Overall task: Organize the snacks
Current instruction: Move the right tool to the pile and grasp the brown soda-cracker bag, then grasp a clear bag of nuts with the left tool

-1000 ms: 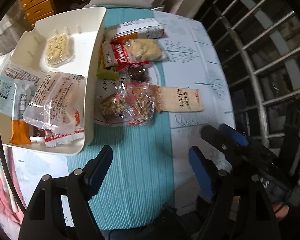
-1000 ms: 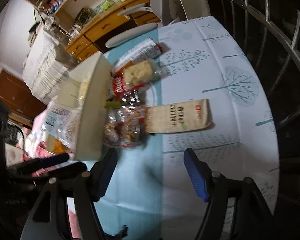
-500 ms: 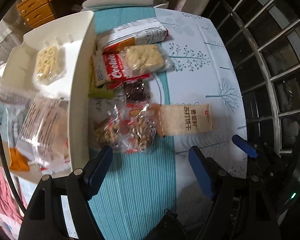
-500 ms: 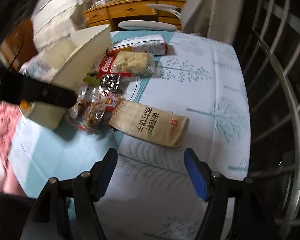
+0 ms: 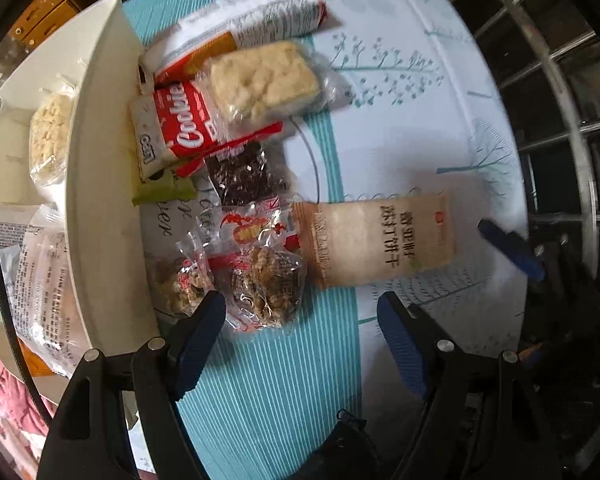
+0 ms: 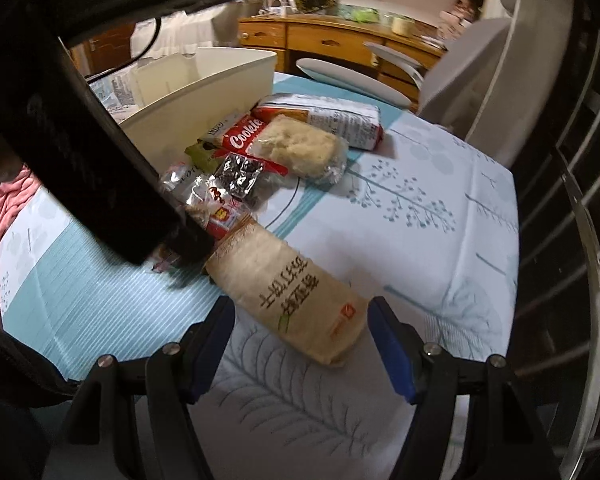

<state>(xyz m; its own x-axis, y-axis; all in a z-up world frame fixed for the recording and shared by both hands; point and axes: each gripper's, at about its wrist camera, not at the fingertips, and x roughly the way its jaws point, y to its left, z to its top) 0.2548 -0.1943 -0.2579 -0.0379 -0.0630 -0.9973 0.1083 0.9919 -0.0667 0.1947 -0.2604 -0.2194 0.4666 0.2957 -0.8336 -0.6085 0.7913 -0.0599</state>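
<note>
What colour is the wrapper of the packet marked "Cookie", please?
The Cookie packet is red with white lettering and a white end; the left wrist view shows it best.

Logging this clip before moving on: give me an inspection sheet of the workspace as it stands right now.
Surface: table under a tree-print cloth with a teal striped band.
Job's things: white bin already holding packets; loose pile beside it: Cookie pack, cracker pack, dark packet, nut packets; tan pack lies apart at the pile's edge.
Clutter: nothing seen.
Grippers: left gripper jaws open, empty, over the nut packets; right gripper jaws open, straddling the tan pack's end, not pressing.
Cables: black cable across the bin side.
Surroundings: wooden drawers, chair, window bars.
</note>
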